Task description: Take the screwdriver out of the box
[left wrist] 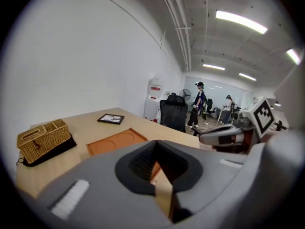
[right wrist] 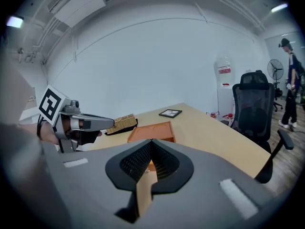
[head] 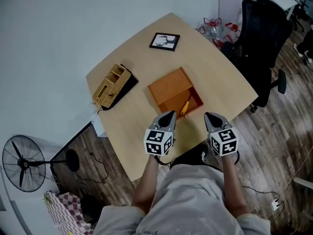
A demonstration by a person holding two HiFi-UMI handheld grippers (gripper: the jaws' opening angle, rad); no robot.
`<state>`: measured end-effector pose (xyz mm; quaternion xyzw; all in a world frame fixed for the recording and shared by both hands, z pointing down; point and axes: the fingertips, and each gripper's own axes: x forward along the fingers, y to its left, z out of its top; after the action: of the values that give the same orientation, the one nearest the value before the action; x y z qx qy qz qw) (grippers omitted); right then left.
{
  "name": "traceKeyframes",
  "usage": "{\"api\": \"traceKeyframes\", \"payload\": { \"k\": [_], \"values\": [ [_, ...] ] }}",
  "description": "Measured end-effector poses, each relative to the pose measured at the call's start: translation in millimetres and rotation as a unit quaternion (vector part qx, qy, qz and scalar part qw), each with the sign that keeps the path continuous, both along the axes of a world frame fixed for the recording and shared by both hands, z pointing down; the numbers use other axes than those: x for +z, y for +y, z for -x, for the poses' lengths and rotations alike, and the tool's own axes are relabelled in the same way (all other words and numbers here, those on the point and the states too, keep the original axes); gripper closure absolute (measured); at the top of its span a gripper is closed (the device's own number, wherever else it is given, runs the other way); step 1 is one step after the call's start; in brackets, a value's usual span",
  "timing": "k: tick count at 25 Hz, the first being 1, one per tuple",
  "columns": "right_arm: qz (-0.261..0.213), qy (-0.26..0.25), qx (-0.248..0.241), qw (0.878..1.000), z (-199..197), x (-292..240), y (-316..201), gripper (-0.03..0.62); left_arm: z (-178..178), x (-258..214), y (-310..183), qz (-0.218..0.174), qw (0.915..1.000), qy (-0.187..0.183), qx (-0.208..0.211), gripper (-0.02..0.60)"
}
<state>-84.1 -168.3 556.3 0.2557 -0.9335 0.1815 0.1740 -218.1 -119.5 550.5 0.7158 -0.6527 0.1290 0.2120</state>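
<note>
An open orange box (head: 172, 88) lies mid-table, its lid folded back to the far left. In its compartment rests the screwdriver (head: 185, 107), of which a yellow handle shows. My left gripper (head: 167, 116) hovers at the box's near left corner, jaws shut and empty. My right gripper (head: 212, 117) hangs just right of the box over the table's near edge, its jaws also together with nothing in them. In the left gripper view the box lid (left wrist: 116, 141) shows beyond the closed tips of the left gripper (left wrist: 156, 142). The right gripper (right wrist: 151, 141) points at the box (right wrist: 152, 131).
A wicker basket (head: 111, 85) on a black pad sits at the table's left. A framed picture (head: 164, 41) lies at the far side. A black office chair (head: 266, 43) stands to the right, a floor fan (head: 22, 163) at lower left. People stand far off (left wrist: 199, 104).
</note>
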Motion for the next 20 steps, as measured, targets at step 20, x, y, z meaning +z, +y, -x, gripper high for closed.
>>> {"api": "traceKeyframes", "payload": {
  "k": [20],
  "values": [
    [0.04, 0.02, 0.005, 0.999, 25.9, 38.9, -8.4, 0.597, 26.9, 69.4, -39.1, 0.099, 0.9939, 0.015, 0.046, 0.526]
  ]
}}
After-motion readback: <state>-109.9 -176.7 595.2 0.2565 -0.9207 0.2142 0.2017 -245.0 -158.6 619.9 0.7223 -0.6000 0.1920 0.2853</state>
